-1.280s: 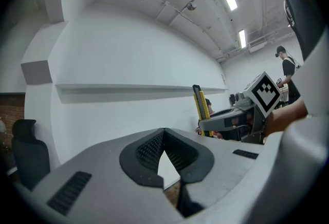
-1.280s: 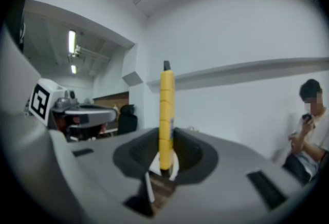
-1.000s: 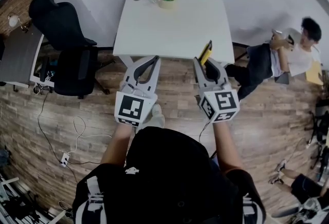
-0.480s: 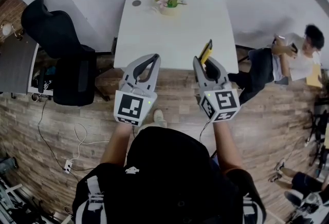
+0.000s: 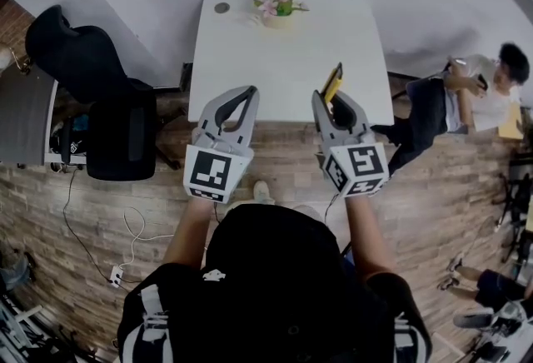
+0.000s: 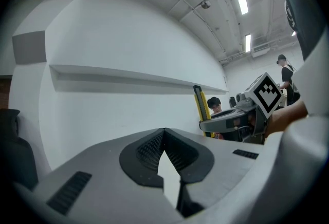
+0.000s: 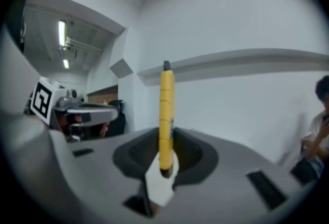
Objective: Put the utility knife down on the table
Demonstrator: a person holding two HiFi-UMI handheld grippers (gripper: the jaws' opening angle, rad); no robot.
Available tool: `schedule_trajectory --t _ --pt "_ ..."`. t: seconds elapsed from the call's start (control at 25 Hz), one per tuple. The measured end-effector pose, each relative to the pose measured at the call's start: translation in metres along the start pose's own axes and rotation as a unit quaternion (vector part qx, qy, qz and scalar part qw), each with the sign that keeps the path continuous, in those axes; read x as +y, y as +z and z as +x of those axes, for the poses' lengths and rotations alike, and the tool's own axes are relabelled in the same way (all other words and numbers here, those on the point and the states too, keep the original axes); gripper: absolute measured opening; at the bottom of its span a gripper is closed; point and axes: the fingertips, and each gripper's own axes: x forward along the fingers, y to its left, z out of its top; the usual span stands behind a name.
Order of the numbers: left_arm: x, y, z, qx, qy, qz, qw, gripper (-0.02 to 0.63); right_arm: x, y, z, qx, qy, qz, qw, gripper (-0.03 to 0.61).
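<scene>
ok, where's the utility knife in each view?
Head view: utility knife, centre-right, upright in the right tongs.
Left gripper view: right of centre, just left of the seated person.
Right gripper view: dead centre, standing upright.
Shared landmark: seated person, right of centre in all three.

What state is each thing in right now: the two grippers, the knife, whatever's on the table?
right gripper: shut on the utility knife
utility knife: held upright, not yet on the table
left gripper: shut, empty
flower pot: upright at the table's far edge
</scene>
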Motion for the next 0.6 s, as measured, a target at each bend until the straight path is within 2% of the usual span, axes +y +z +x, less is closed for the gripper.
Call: schedule_trajectory --t 0.32,0.6 --pt "0.013 -0.01 0.004 0.01 -0.004 -0.003 0.9999 0.014 0.007 -0.005 0.017 0.01 0.004 0.0 1.0 0.103" --pt "0.015 -0.017 0.021 0.016 -0.013 0.004 0.9998 0.014 -0.006 -0.011 0.028 0.019 0.005 0.002 1.0 0.103"
